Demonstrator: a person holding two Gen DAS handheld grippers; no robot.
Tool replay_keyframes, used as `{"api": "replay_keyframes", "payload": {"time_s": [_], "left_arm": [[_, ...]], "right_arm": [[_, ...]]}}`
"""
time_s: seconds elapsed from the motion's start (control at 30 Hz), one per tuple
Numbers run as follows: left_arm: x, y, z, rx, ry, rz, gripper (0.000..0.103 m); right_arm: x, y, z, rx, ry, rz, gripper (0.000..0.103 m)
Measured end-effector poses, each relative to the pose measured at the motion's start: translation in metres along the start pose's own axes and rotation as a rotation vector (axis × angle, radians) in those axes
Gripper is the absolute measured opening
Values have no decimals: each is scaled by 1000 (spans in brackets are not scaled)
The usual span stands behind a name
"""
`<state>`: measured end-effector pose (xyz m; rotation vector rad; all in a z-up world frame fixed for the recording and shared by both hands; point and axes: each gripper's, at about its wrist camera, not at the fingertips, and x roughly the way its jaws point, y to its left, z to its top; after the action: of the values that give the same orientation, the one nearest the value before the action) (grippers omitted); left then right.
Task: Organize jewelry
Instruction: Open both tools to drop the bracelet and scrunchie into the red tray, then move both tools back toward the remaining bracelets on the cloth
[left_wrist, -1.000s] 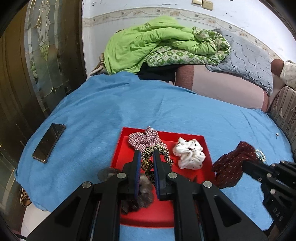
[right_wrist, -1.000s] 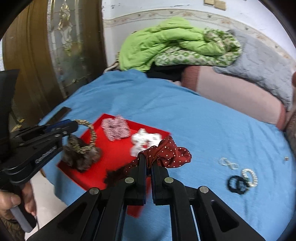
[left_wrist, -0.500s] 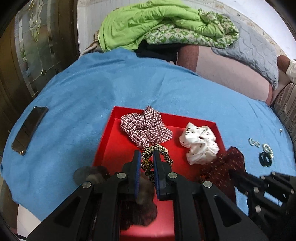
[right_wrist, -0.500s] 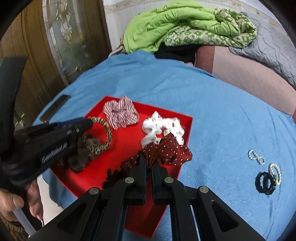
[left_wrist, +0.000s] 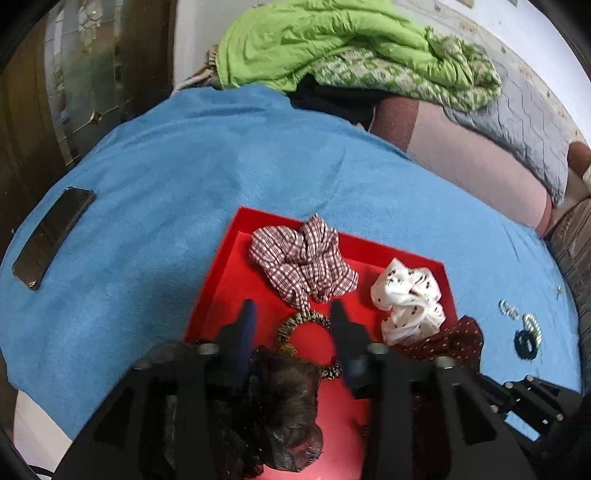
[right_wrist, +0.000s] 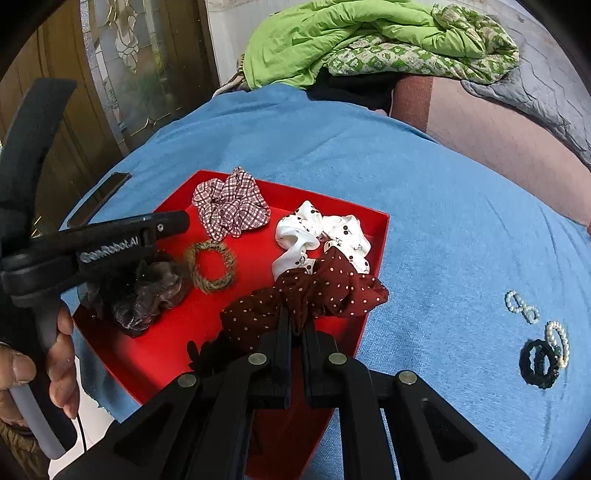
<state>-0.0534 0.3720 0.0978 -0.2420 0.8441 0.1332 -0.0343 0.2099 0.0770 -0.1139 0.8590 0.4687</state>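
Low in frame, the left tongs (left_wrist: 293, 325) are spreading to drop the leopard-print hair tie (right_wrist: 210, 266) into the shallow red tray (right_wrist: 380, 236), while the right tongs (right_wrist: 297, 328) pinch the maroon polka-dot scrunchie (right_wrist: 325, 291) above its right edge

White lettering "GenRobot.AI" along the side of the left gripper (right_wrist: 173, 225), readable only in the right wrist view, running toward the jaws; first letters slightly soft yet legible. No other legible writing anywhere: none on the red tray (right_wrist: 373, 266), none on the dark phone (left_wrist: 51, 236) lying on the blue bedspread (left_wrist: 184, 177), none on the right gripper (right_wrist: 295, 325). Prints on the scrunchies only dots, checks and small cherry-like marks, not letters. Faint pale plates high on the wall, too blurred to read.
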Motion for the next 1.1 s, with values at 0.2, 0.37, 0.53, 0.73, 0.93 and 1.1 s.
{"api": "replay_keyframes", "payload": {"time_s": [0.2, 0.37, 0.53, 0.73, 0.93, 1.1], "left_arm": [[-28, 3, 4, -27, -46, 12, 47], [-50, 9, 3, -40, -74, 50, 53], [-65, 9, -2, -42, -80, 61, 53], [-78, -1, -12, -37, -79, 63, 53], [-87, -23, -24, -7, -72, 57, 53], [-93, -51, -35, 45, -68, 48, 53]], "right_arm": [[-7, 0, 0, 3, -17, 9, 43], [-23, 3, -2, -8, -42, 13, 49], [-36, 3, -6, -6, -58, 26, 57], [-56, -4, -17, -3, -76, 29, 60], [-75, -25, -34, 30, -84, 1, 62], [-89, -53, -54, 75, -82, -43, 64]]}}
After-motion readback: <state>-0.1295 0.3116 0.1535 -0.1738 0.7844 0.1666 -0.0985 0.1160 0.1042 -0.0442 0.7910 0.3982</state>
